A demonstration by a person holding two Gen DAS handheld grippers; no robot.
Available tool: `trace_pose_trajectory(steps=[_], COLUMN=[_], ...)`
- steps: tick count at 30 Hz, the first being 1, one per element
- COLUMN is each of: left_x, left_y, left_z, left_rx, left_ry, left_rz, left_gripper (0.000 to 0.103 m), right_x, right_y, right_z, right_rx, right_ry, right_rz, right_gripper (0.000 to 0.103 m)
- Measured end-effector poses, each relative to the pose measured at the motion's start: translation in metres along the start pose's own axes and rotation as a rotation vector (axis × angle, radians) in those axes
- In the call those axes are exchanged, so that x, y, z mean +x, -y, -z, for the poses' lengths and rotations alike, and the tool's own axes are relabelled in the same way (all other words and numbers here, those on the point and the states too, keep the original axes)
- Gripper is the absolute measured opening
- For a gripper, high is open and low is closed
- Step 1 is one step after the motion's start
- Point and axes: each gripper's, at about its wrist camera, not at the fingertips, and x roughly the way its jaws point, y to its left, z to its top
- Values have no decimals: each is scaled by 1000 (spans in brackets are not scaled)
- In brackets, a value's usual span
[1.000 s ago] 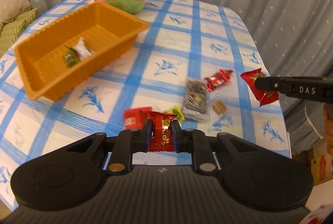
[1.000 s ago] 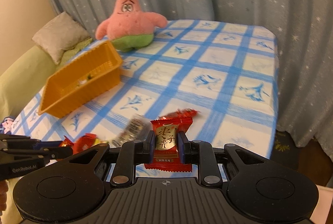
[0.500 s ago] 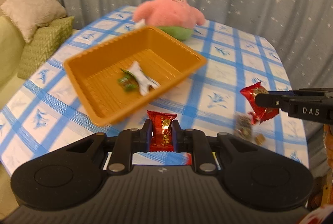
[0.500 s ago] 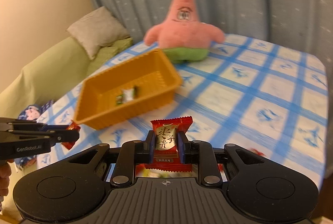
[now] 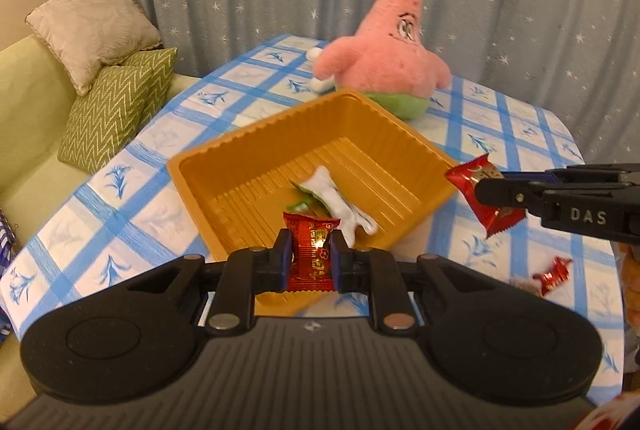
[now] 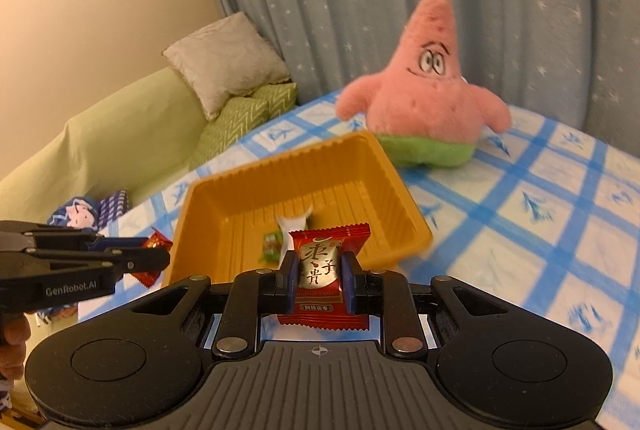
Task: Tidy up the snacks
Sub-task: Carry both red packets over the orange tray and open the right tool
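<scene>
My left gripper (image 5: 311, 259) is shut on a red snack packet (image 5: 310, 236) and hangs over the near edge of the orange tray (image 5: 224, 166). A white wrapper (image 5: 340, 200) and a green candy (image 5: 299, 207) lie in the tray. From the right, my right gripper (image 5: 482, 190) comes in shut on another red packet (image 5: 504, 220), beside the tray's right corner. In the right wrist view that gripper (image 6: 319, 280) pinches a red packet with a gold label (image 6: 320, 262) before the tray (image 6: 216, 202). The left gripper (image 6: 164, 257) holds its packet (image 6: 158, 240) left of the tray.
A pink star plush (image 5: 392, 50) sits just behind the tray on the blue-checked tablecloth (image 5: 132, 206). A loose red candy (image 5: 554, 270) lies near the table's right edge. A green sofa with cushions (image 5: 112, 110) stands left of the table, and a curtain hangs behind.
Both grippers have swung away from the loose snacks toward the orange tray, each carrying its red packet. The tray now fills the middle of both views.
</scene>
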Motion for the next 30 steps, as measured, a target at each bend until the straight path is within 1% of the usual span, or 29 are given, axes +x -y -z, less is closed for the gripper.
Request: trace_pose_trajectory(steps=[8, 13, 22, 30], left_x=[27, 46, 75, 89], left_y=[-13, -21, -31, -35], left_z=[-17, -21, -21, -21], left_rx=[-31, -47, -74, -82], left_ry=[-7, -30, -76, -100], left_rz=[-23, -35, -53, -54], left_gripper=[18, 18, 18, 18], right_x=[45, 72, 111, 131], right_y=[3, 6, 17, 22], right_z=[-27, -33, -32, -28], right_rx=[-27, -50, -73, -58], right_ry=[9, -17, -93, -135], right_rz=[-18, -14, 6, 9], right_gripper=[23, 23, 23, 23])
